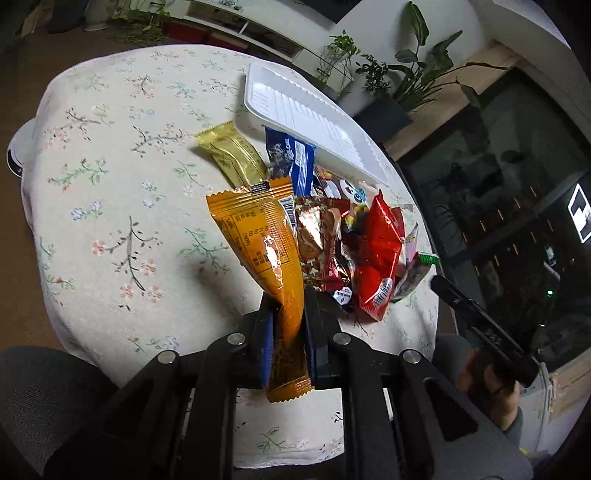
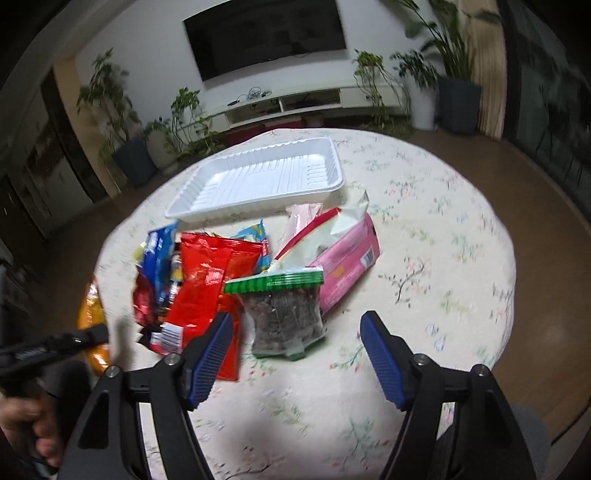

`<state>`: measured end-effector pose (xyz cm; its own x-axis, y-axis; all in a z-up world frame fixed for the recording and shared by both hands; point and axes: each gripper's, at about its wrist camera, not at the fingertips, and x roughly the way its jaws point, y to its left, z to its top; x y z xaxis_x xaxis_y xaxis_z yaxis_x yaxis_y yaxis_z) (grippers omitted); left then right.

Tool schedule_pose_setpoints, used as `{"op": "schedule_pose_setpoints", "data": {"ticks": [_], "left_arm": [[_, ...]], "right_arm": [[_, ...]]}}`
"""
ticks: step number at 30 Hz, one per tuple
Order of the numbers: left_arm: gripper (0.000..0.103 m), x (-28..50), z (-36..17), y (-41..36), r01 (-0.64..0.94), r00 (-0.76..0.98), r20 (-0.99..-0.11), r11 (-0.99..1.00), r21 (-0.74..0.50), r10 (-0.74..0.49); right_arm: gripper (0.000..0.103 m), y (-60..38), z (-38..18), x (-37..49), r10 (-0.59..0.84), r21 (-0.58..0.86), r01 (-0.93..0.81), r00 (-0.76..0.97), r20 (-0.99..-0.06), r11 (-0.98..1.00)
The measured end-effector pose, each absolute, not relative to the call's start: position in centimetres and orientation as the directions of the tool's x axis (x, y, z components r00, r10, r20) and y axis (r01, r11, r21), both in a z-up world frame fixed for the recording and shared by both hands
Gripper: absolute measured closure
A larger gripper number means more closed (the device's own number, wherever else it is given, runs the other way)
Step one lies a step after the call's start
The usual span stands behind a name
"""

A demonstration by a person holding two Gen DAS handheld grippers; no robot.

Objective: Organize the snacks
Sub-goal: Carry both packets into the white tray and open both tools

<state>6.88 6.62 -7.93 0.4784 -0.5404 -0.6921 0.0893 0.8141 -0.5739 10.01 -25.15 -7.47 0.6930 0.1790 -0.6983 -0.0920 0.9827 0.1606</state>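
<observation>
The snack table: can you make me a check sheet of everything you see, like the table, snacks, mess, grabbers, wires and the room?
Surface: round table under a floral tablecloth.
Job's things: white tray, nothing in it; orange packet; gold packet; blue packet; red bag; green-topped seed bag; pink packet.
Clutter: snacks heaped together beside the tray.
Grippers: left gripper shut on the orange packet; right gripper open, above the seed bag.
Cables: a few on the TV shelf.
Surroundings: wall TV, potted plants.
</observation>
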Motion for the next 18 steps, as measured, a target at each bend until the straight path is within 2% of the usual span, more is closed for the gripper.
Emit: {"op": "schedule_pose_setpoints", "data": {"ticks": [8,13,17,18], "left_arm": [[0.091,6.7,-8.6,6.2,0.092,0.464,-0.689,0.804,-0.588,-0.557],[0.091,6.7,-8.9,6.0,0.089,0.458,-0.69,0.801,-0.592,-0.56],[0.091,6.7,-9.3,5.8,0.086,0.451,-0.695,0.803,-0.59,-0.56],[0.091,6.7,-9.4,5.7,0.085,0.45,-0.696,0.803,-0.591,-0.56]], "right_arm": [[0.028,-23.9,-8.9,11.6,0.163,0.111,-0.12,0.674,-0.72,0.987],[0.047,-23.3,-9.6,11.9,0.161,0.092,-0.138,0.664,-0.73,0.986],[0.051,-23.3,-9.9,11.9,0.18,0.104,-0.152,0.666,-0.724,0.983],[0.057,-23.2,-9.9,11.9,0.196,0.118,-0.161,0.664,-0.722,0.98]]}}
